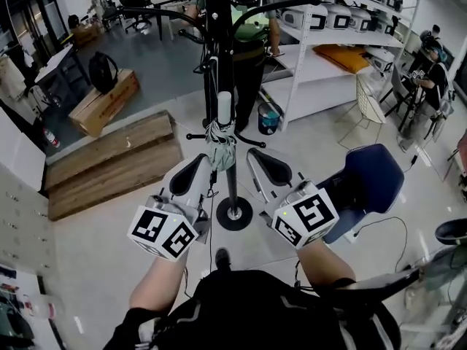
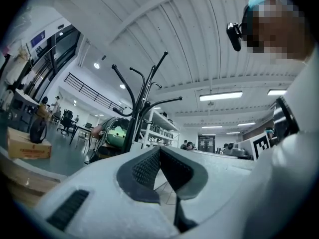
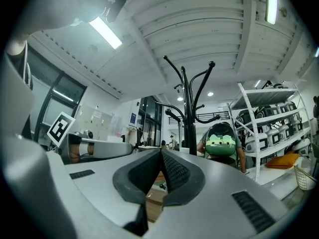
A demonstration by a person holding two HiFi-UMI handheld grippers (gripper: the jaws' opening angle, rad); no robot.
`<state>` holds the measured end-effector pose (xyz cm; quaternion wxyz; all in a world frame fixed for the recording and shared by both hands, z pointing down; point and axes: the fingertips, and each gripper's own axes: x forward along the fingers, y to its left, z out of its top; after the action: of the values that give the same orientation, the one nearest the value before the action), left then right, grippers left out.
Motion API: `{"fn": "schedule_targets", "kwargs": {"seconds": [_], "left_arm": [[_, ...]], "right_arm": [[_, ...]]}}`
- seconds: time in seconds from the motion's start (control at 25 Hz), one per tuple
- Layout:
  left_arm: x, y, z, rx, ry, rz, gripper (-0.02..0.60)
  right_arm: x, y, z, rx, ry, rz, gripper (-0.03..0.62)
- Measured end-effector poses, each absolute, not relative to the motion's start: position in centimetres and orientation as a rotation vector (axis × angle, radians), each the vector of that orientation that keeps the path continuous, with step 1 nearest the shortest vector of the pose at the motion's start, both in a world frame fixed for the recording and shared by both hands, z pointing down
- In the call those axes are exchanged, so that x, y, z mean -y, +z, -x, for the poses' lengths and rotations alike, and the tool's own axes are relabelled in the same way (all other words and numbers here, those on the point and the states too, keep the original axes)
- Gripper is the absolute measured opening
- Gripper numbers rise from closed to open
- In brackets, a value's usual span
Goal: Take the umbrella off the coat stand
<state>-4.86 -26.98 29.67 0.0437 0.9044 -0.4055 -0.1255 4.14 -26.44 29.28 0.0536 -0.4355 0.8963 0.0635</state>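
A black coat stand (image 1: 219,42) rises in the middle of the head view, its round base (image 1: 233,214) on the floor. A folded pale green umbrella (image 1: 220,148) with a white handle (image 1: 225,108) hangs against the pole. My left gripper (image 1: 198,165) is just left of the umbrella's lower end and my right gripper (image 1: 261,160) just right of it, neither holding it. In both gripper views the jaws meet at the tips with nothing between them, left gripper (image 2: 159,150) and right gripper (image 3: 161,152). The stand's hooks (image 2: 137,108) (image 3: 189,108) show beyond them.
A person (image 1: 252,28) stands right behind the stand. White shelving (image 1: 343,28) is at the back right, a bucket (image 1: 268,119) near its foot. A blue chair (image 1: 368,177) is at my right, a wooden platform (image 1: 109,159) and a cardboard box (image 1: 106,100) at my left.
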Motion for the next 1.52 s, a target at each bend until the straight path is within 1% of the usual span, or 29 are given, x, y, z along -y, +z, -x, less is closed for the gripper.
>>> {"fn": "schedule_targets", "kwargs": {"seconds": [0.36,1.0,1.08,1.16,1.32,1.52], "left_arm": [[33.1,26.7,6.3,1.200,-0.432,-2.835,0.012],[42.4,23.3,5.6,0.980,-0.397,-2.990,0.015],[42.9,23.1,5.4,0.931,-0.393,-3.009,0.028],[43.2,22.8,4.9,0.876,-0.387,-3.026,0.065],[43.4,22.0,3.9,0.809,-0.388,-3.064,0.069],[44.3,22.2,3.4,0.777,-0.323,-3.073,0.069]], "right_arm": [[31.6,27.4,-2.1,-2.696,0.220,1.350,0.005],[39.5,24.1,0.3,-2.618,0.271,1.423,0.008],[40.1,23.9,0.4,-2.611,0.271,1.430,0.021],[40.6,23.5,0.4,-2.608,0.271,1.428,0.071],[41.5,22.6,0.1,-2.591,0.243,1.404,0.071],[42.5,21.8,1.2,-2.653,0.246,1.317,0.071]]}}
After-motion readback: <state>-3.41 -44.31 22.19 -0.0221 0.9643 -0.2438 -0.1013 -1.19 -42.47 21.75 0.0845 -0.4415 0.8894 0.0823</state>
